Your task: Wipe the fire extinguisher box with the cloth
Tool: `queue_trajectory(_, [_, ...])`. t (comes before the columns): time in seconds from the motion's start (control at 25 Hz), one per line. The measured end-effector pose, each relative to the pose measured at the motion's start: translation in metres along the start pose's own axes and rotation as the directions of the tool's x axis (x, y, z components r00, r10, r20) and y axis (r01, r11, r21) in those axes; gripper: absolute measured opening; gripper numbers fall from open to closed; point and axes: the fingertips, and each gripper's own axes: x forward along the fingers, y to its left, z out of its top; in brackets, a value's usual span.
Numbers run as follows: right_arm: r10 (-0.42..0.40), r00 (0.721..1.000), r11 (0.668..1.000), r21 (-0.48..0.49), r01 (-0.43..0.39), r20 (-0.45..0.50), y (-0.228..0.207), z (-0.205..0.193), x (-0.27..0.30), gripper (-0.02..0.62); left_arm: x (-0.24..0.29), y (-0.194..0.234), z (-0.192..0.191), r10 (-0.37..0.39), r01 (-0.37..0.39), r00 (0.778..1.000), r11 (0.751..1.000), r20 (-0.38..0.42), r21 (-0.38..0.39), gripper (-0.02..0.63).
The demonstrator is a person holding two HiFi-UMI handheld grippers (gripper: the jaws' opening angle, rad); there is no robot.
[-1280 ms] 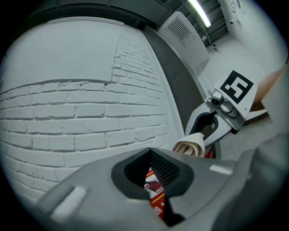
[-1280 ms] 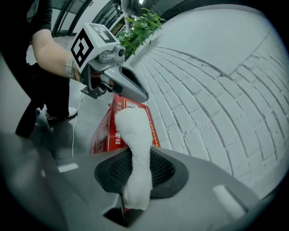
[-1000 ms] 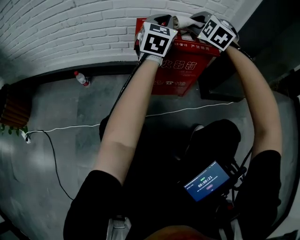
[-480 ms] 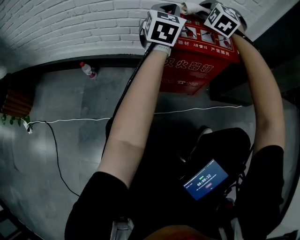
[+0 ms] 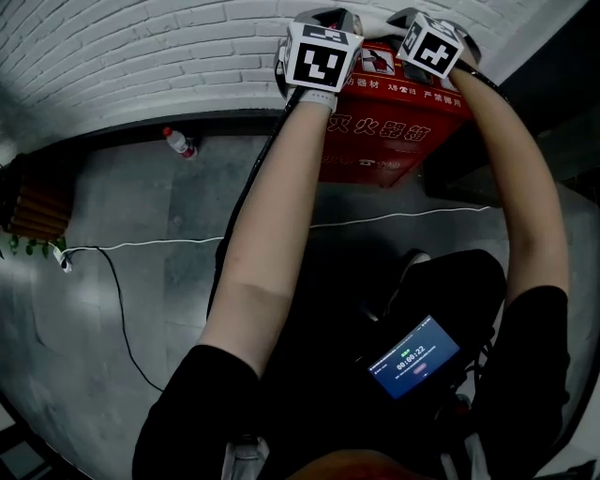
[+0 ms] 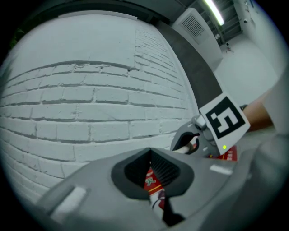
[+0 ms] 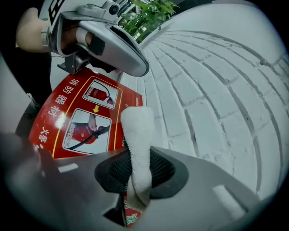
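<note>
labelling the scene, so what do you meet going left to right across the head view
green plant → plug on the white cable → plastic bottle → left tongs → right tongs, shut on the white cloth

Smooth grey shells on the left gripper (image 6: pixel 151 178) and right gripper (image 7: pixel 135 178), with dark ribbed pads (image 7: pixel 161 169) inside. White marker cubes with black squares: left cube (image 5: pixel 321 58) at twelve o'clock, right cube (image 5: pixel 433 44) at one. Black short sleeves (image 5: pixel 192 398).

The right claw (image 7: pixel 135 182) slid the cloth (image 7: pixel 137 135) leftward.
</note>
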Motion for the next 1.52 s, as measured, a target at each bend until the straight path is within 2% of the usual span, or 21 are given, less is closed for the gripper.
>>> queue_trajectory(0.24, [0.046,0.999,0.999,-0.001,-0.046,-0.005,0.025,0.005,-0.016,0.084,-0.028,-0.013,0.0,-0.026,0.026,1.0,0.998,0.003,-0.054,0.0])
queue_trajectory(0.52, [0.085,0.996,0.996,0.018,-0.085,0.009,0.059,0.012,-0.037,0.084,-0.051,-0.028,-0.007,-0.037,0.037,0.999,0.999,-0.007,-0.008,0.0])
queue_trajectory(0.72, [0.075,0.997,0.997,-0.012,-0.075,0.008,0.079,0.023,-0.058,0.084,-0.067,-0.018,-0.016,-0.02,0.019,1.0,0.999,-0.021,-0.046,0.0])
queue_trajectory(0.96, [0.069,0.998,0.997,-0.026,-0.069,0.006,0.099,0.032,-0.074,0.084,-0.082,-0.013,-0.02,-0.014,0.013,1.0,0.998,-0.021,-0.053,0.0])
queue_trajectory(1.16, [0.057,0.998,0.998,-0.026,-0.057,-0.002,0.11,0.034,-0.084,0.084,-0.088,-0.016,-0.025,-0.022,0.021,0.999,0.999,-0.029,-0.032,0.0])
queue_trajectory(1.52, [0.081,0.997,0.996,-0.035,-0.082,-0.005,0.136,0.041,-0.105,0.084,-0.106,-0.006,-0.031,-0.012,0.011,0.999,1.0,-0.042,-0.027,0.0])
